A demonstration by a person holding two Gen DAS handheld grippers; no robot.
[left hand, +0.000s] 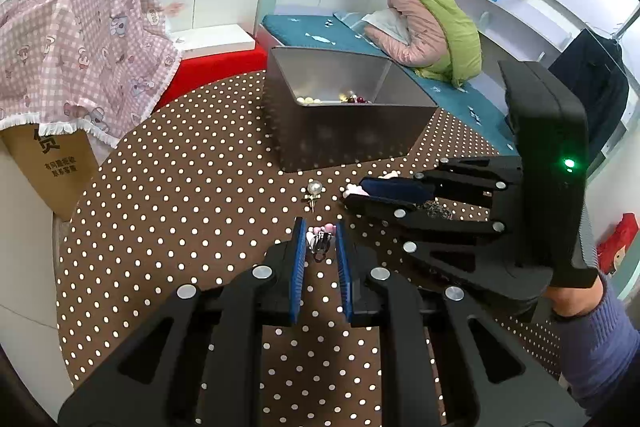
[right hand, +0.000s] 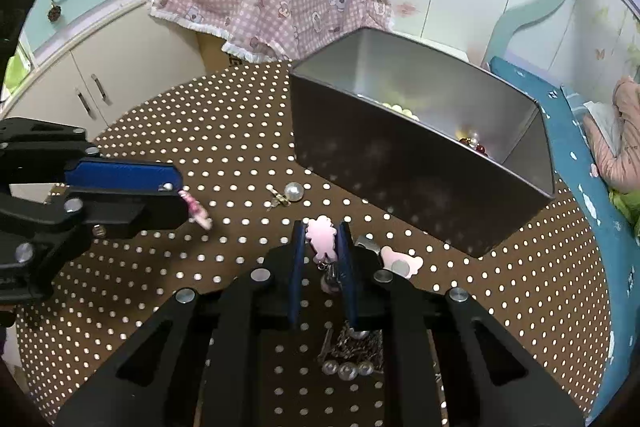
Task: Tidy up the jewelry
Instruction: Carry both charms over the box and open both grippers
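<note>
My left gripper (left hand: 320,241) is shut on a small pink charm with a metal ring (left hand: 320,243); it also shows at the left of the right wrist view (right hand: 176,199), with the pink charm (right hand: 196,209) sticking out. My right gripper (right hand: 322,239) is shut on a pink bear-shaped ornament (right hand: 321,237), just above the cloth; it shows in the left wrist view (left hand: 352,193). A grey metal box (left hand: 344,131) holding beads stands beyond both, and also shows in the right wrist view (right hand: 420,171). A pearl earring (left hand: 314,191) lies on the dotted cloth in front of the box.
A second pink bear ornament (right hand: 402,263) and a dark brooch with pearls (right hand: 350,355) lie by my right gripper. The brown dotted tablecloth (left hand: 180,227) covers a round table. A cardboard box under pink gingham cloth (left hand: 80,55) stands left; a blue bed lies behind.
</note>
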